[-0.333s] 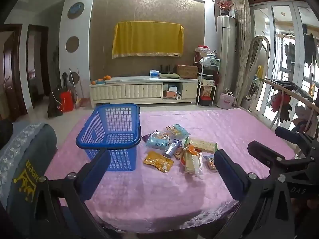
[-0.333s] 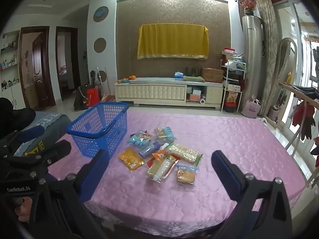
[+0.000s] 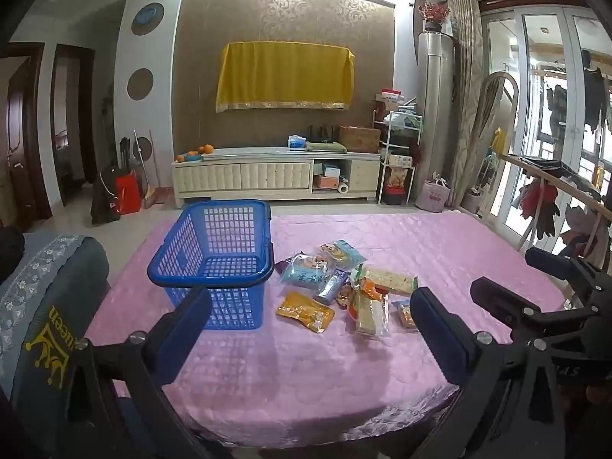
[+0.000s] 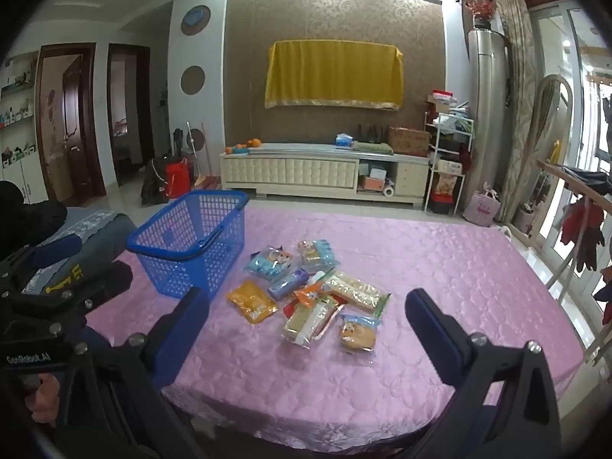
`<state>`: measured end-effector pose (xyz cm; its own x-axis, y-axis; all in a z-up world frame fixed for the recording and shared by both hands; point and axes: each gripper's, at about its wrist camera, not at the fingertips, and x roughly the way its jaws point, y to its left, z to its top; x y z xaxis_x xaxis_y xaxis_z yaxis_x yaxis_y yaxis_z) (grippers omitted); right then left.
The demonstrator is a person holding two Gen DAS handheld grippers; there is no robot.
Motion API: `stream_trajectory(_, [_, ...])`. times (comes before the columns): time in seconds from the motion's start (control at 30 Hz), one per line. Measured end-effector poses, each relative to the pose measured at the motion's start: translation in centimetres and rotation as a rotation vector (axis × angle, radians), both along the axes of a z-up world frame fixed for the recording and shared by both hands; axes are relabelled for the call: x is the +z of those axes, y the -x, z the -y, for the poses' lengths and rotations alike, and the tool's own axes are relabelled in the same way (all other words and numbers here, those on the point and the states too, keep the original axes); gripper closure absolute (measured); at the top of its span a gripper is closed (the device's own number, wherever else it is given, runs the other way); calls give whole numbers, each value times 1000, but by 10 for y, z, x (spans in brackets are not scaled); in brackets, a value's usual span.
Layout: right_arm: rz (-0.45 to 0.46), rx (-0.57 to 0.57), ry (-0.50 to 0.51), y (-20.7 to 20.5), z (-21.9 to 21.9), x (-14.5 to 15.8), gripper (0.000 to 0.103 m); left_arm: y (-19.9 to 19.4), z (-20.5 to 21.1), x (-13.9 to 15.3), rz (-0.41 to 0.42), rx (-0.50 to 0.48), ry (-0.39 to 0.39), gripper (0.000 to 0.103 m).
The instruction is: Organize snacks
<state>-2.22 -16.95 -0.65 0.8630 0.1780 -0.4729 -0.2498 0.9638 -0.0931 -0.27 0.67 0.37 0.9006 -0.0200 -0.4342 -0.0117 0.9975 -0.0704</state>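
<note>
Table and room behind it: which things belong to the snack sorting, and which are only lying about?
For the job:
- blue basket, empty
- snack packets in a pile beside it on the pink tablecloth
- left gripper and right gripper, both open and holding nothing

Lying about:
- oranges on the cabinet
- tissue box
- cardboard box
- red bag

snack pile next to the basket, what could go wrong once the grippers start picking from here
1. The snack packets overlap, so the open right gripper may drag a neighbour along or lift two.
2. The flat orange packet lies flush on the pink tablecloth; fingers could pinch cloth.
3. The empty blue basket looks light, and the open left gripper could nudge it.
</note>
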Motion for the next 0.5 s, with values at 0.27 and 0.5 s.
stream_trajectory(0.27, [-5, -3, -9, 0, 7, 5, 0, -6, -3, 1, -10, -4, -17, 0])
stream_trajectory(0.5, [-22, 20, -25, -3, 9, 5, 0, -7, -4, 1, -11, 3, -17, 0])
